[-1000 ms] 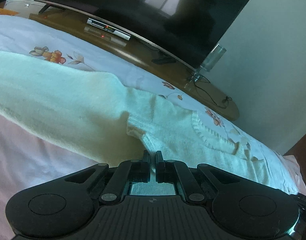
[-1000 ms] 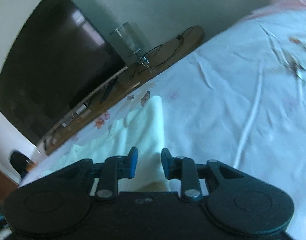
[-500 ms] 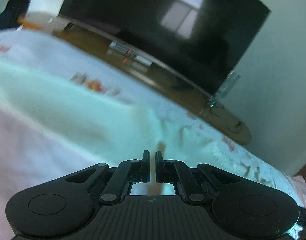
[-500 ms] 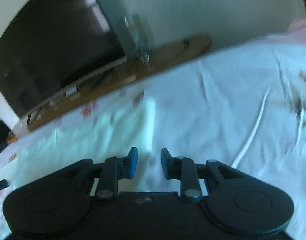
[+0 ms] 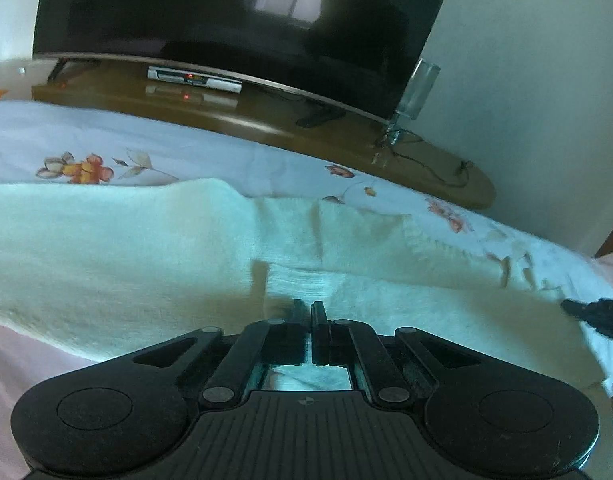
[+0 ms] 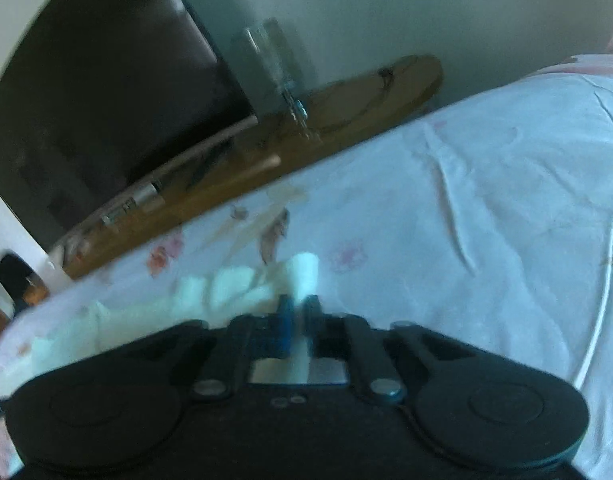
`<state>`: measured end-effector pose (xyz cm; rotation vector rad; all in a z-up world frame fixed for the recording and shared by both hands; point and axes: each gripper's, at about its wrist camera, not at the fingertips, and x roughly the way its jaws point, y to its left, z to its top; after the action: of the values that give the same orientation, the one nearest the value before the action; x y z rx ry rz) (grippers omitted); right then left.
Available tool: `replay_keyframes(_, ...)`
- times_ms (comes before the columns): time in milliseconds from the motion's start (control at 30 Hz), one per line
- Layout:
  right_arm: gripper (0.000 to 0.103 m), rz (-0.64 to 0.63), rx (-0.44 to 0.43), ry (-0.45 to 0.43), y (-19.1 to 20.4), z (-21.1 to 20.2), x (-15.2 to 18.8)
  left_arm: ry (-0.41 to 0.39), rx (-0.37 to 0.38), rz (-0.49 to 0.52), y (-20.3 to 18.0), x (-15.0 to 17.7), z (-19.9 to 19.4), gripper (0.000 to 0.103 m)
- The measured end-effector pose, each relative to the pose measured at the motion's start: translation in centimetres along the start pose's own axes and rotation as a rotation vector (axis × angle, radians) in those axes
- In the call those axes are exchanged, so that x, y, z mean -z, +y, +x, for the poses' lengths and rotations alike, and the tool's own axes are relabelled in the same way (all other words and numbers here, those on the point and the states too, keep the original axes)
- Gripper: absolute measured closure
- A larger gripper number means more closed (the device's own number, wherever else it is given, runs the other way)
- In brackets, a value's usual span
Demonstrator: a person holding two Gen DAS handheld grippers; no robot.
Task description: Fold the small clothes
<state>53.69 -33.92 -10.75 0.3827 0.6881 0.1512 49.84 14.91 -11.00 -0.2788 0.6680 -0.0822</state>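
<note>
Bare bedsheet [image 6: 486, 208] is left free on the right; ahead, passage is blocked by the television [image 5: 234, 20] on its wooden stand [image 5: 266, 128].

1. Bed [image 5: 226, 152] carried a white floral-print sheet [image 6: 486, 200], wrinkled.
2. Pale knit garment [image 5: 126, 248] lay directly on the sheet, spread along its TV-side half.
3. Pink cover [image 5: 10, 360] showed at the garment's near edge.

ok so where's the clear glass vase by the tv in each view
Left wrist: the glass vase stands upper right, at the TV's right edge.
Right wrist: the vase is upper centre, blurred, right of the TV.
Shared landmark: the wooden TV stand.
</note>
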Motion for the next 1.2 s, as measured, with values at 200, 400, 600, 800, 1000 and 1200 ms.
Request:
replay_keyframes(200, 0.091, 0.064, 0.094, -0.037, -1.6, -0.7, 0.1, -0.008, -0.005, 0.041, -0.6, -0.6, -0.6, 0.1)
replay_keyframes(400, 0.083, -0.069, 0.026, -0.04, 1.2, -1.3, -0.2, 0.006, -0.021, 0.073, -1.7, -0.2, 0.6, 0.1)
replay_keyframes(600, 0.071, -0.115, 0.061, -0.086, 2.3, -4.7, 1.1, -0.066, -0.12, 0.046, 1.7, 0.4, -5.0, 0.094)
replay_keyframes(800, 0.067, -0.128, 0.039, -0.051, 4.2, -8.1, 3.9, -0.188, -0.244, -0.239, 12.9, 1.8, -12.0, 0.001)
replay_keyframes(1000, 0.066, -0.058, 0.073, -0.026, 5.4, -10.3, 6.2, -0.284, -0.243, -0.657, 24.8, 2.5, -15.9, 0.028)
replay_keyframes(1200, 0.066, -0.011, 0.102, -0.016, 7.9, -9.7, 6.3, -0.319, -0.212, -0.798, 30.8, 1.6, -15.4, 0.041)
